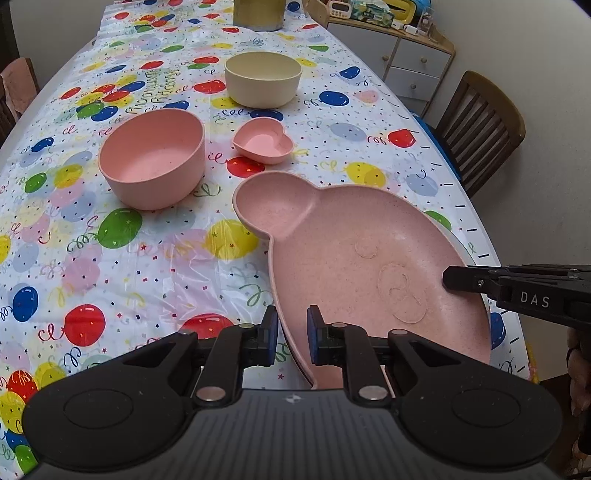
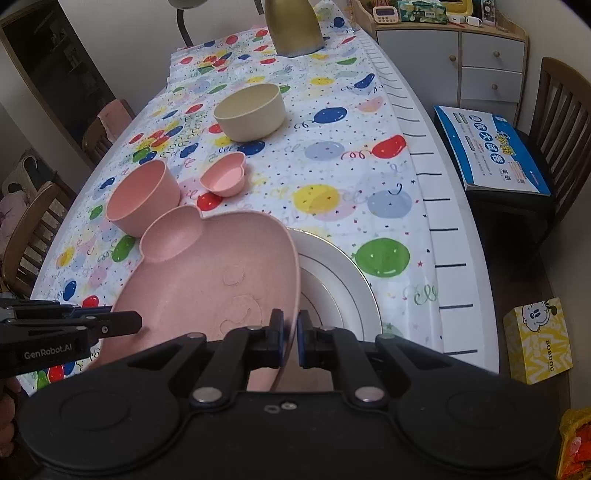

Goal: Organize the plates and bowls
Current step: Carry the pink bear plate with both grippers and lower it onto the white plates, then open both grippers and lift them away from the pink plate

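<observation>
A pink bear-shaped plate [image 1: 351, 258] with a round ear compartment is held from both sides. My left gripper [image 1: 291, 323] is shut on its near left rim. My right gripper [image 2: 290, 325] is shut on the opposite rim, and its black finger [image 1: 454, 278] shows at the plate's right edge. The pink plate [image 2: 207, 280] hangs tilted over a white gold-rimmed plate [image 2: 340, 288] and covers its left part; whether they touch I cannot tell. Behind it stand a pink bowl [image 1: 151, 158], a small pink heart-shaped bowl [image 1: 263, 140] and a cream bowl [image 1: 263, 79].
The balloon-print tablecloth [image 1: 110, 258] covers a long table. A gold vessel [image 2: 293, 26] stands at the far end. Wooden chairs [image 1: 480, 129] line both sides; one holds a blue box [image 2: 491, 147]. A yellow carton [image 2: 539, 339] sits on the floor, and a drawer cabinet [image 2: 480, 62] stands behind.
</observation>
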